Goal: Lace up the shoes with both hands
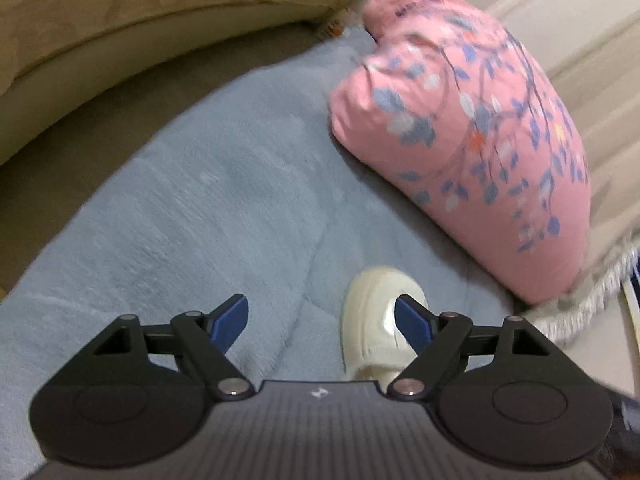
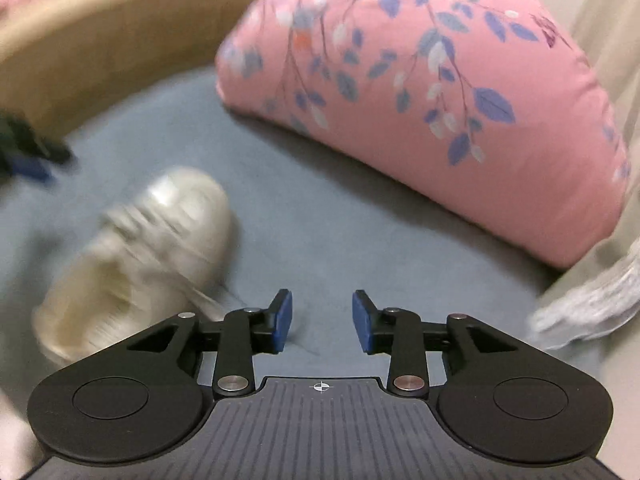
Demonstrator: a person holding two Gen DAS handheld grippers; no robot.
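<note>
Grey-blue and fuzzy, a soft blanket point(image 2: 320, 216) covers the place where everything lies. A cream-white shoe point(image 2: 136, 256) sits on it. In the right wrist view the shoe is to the left of the right claw point(image 2: 322, 322), with its toe pointing away and its open top facing the camera. The shoe looks blurry, so the laces on top are hard to make out. A thin lace end seems to trail on the blanket near the claw's left finger.

The right claw is partly open. Its two blue pads point(image 2: 362, 326) stand apart with only blanket between them. It holds nothing.

In the left wrist view, the left claw point(image 1: 322, 322) is spread very wide. Its blue pads point(image 1: 232, 322) are far from each other. The shoe point(image 1: 372, 320) shows just behind the right-hand pad, toe pointing away. I cannot tell if that pad touches the shoe. This claw holds nothing too.

A big pink pillow point(image 1: 480, 136) with blue leaves lies on the blanket behind the shoe. A tan padded edge point(image 1: 120, 28) curves around the far side. A white fringe point(image 1: 592, 296) pokes out beside the pillow.
</note>
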